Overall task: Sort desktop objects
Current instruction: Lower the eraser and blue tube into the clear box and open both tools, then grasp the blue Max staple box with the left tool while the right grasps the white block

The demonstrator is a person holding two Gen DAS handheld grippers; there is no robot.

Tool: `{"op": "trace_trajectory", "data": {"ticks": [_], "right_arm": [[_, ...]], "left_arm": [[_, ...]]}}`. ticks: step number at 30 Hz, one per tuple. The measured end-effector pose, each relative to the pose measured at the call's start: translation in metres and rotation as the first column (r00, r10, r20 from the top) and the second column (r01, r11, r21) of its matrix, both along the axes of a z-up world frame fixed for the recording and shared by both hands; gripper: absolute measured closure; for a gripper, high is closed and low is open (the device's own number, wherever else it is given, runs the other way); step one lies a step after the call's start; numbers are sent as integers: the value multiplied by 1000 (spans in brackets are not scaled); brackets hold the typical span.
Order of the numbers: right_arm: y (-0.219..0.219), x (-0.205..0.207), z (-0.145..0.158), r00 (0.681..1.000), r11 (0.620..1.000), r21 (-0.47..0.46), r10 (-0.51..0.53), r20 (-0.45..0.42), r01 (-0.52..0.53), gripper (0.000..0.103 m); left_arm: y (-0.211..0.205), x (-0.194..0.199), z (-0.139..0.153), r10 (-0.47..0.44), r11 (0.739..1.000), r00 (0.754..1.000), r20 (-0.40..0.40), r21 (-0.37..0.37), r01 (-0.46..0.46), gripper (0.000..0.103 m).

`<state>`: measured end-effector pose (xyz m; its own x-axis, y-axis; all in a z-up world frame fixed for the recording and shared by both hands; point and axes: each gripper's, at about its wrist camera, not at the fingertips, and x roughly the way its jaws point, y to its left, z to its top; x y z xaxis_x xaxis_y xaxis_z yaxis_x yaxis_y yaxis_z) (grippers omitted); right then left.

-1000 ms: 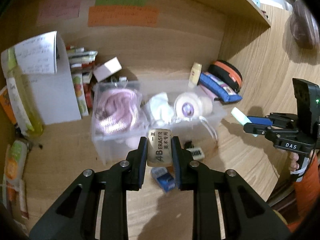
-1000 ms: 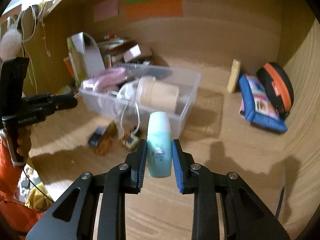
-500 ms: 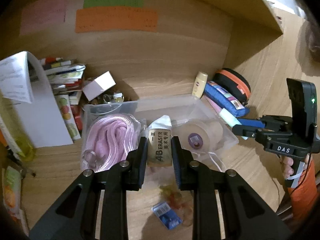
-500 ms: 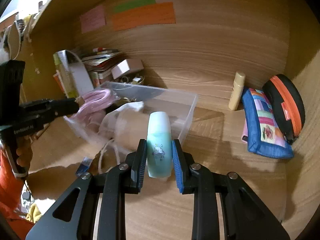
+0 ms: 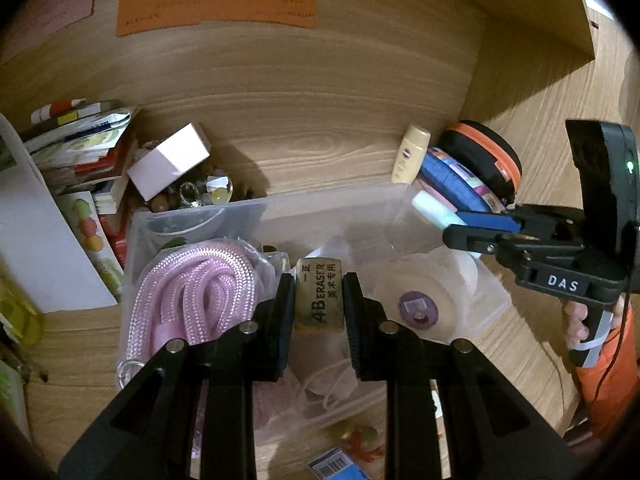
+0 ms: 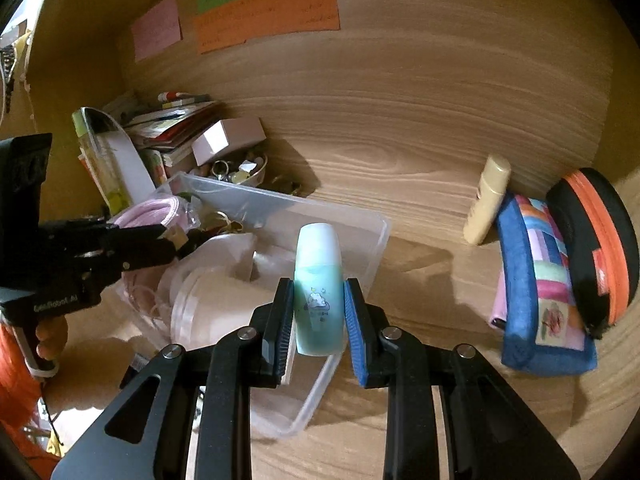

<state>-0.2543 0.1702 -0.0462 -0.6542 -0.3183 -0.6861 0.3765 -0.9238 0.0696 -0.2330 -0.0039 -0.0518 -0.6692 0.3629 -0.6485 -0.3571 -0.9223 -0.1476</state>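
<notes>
Clear bin: pink rope, tape roll.

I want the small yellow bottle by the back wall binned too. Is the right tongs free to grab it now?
Probably not yet: the right tongs are shut on the teal bottle. The yellow bottle itself stands unobstructed.

Clear, slightly frosted plastic bin, braided pink cloth rope, matt tan rubber eraser with printed lettering, smooth glossy mint plastic tube, wood-grain desk surface, matt paper notes, patchwork fabric pouch
</notes>
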Motion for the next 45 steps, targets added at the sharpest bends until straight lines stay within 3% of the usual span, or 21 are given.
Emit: {"op": "trace_trajectory", "data": {"ticks": [15,17,21,23,25,33,45], "right_arm": [[-15,-7,-1,1000,998,57,-26,1,26,80],[-15,-3,1,1000,998,61,-29,-6,30,77],[-16,12,9,998,997,66,-40,-47,44,57],[-17,21,14,997,996,75,-42,-72,47,53],[-19,31,18,995,995,84,-44,-92,52,41],[-27,66,30,990,996,84,-32,-134,43,17],[-28,110,16,991,992,121,-11,-134,27,16]], "left_arm": [[-6,9,13,-3,1000,999,-51,21,4,77],[-7,13,16,1,1000,998,-64,25,1,72],[-8,23,24,6,1000,995,-96,29,-3,68],[-8,29,26,5,1000,994,-105,28,-2,68],[-9,36,28,11,1000,993,-116,22,-9,65],[-23,64,37,71,997,984,-166,13,-70,29],[-31,101,16,62,992,990,-127,-99,-74,23]]}}
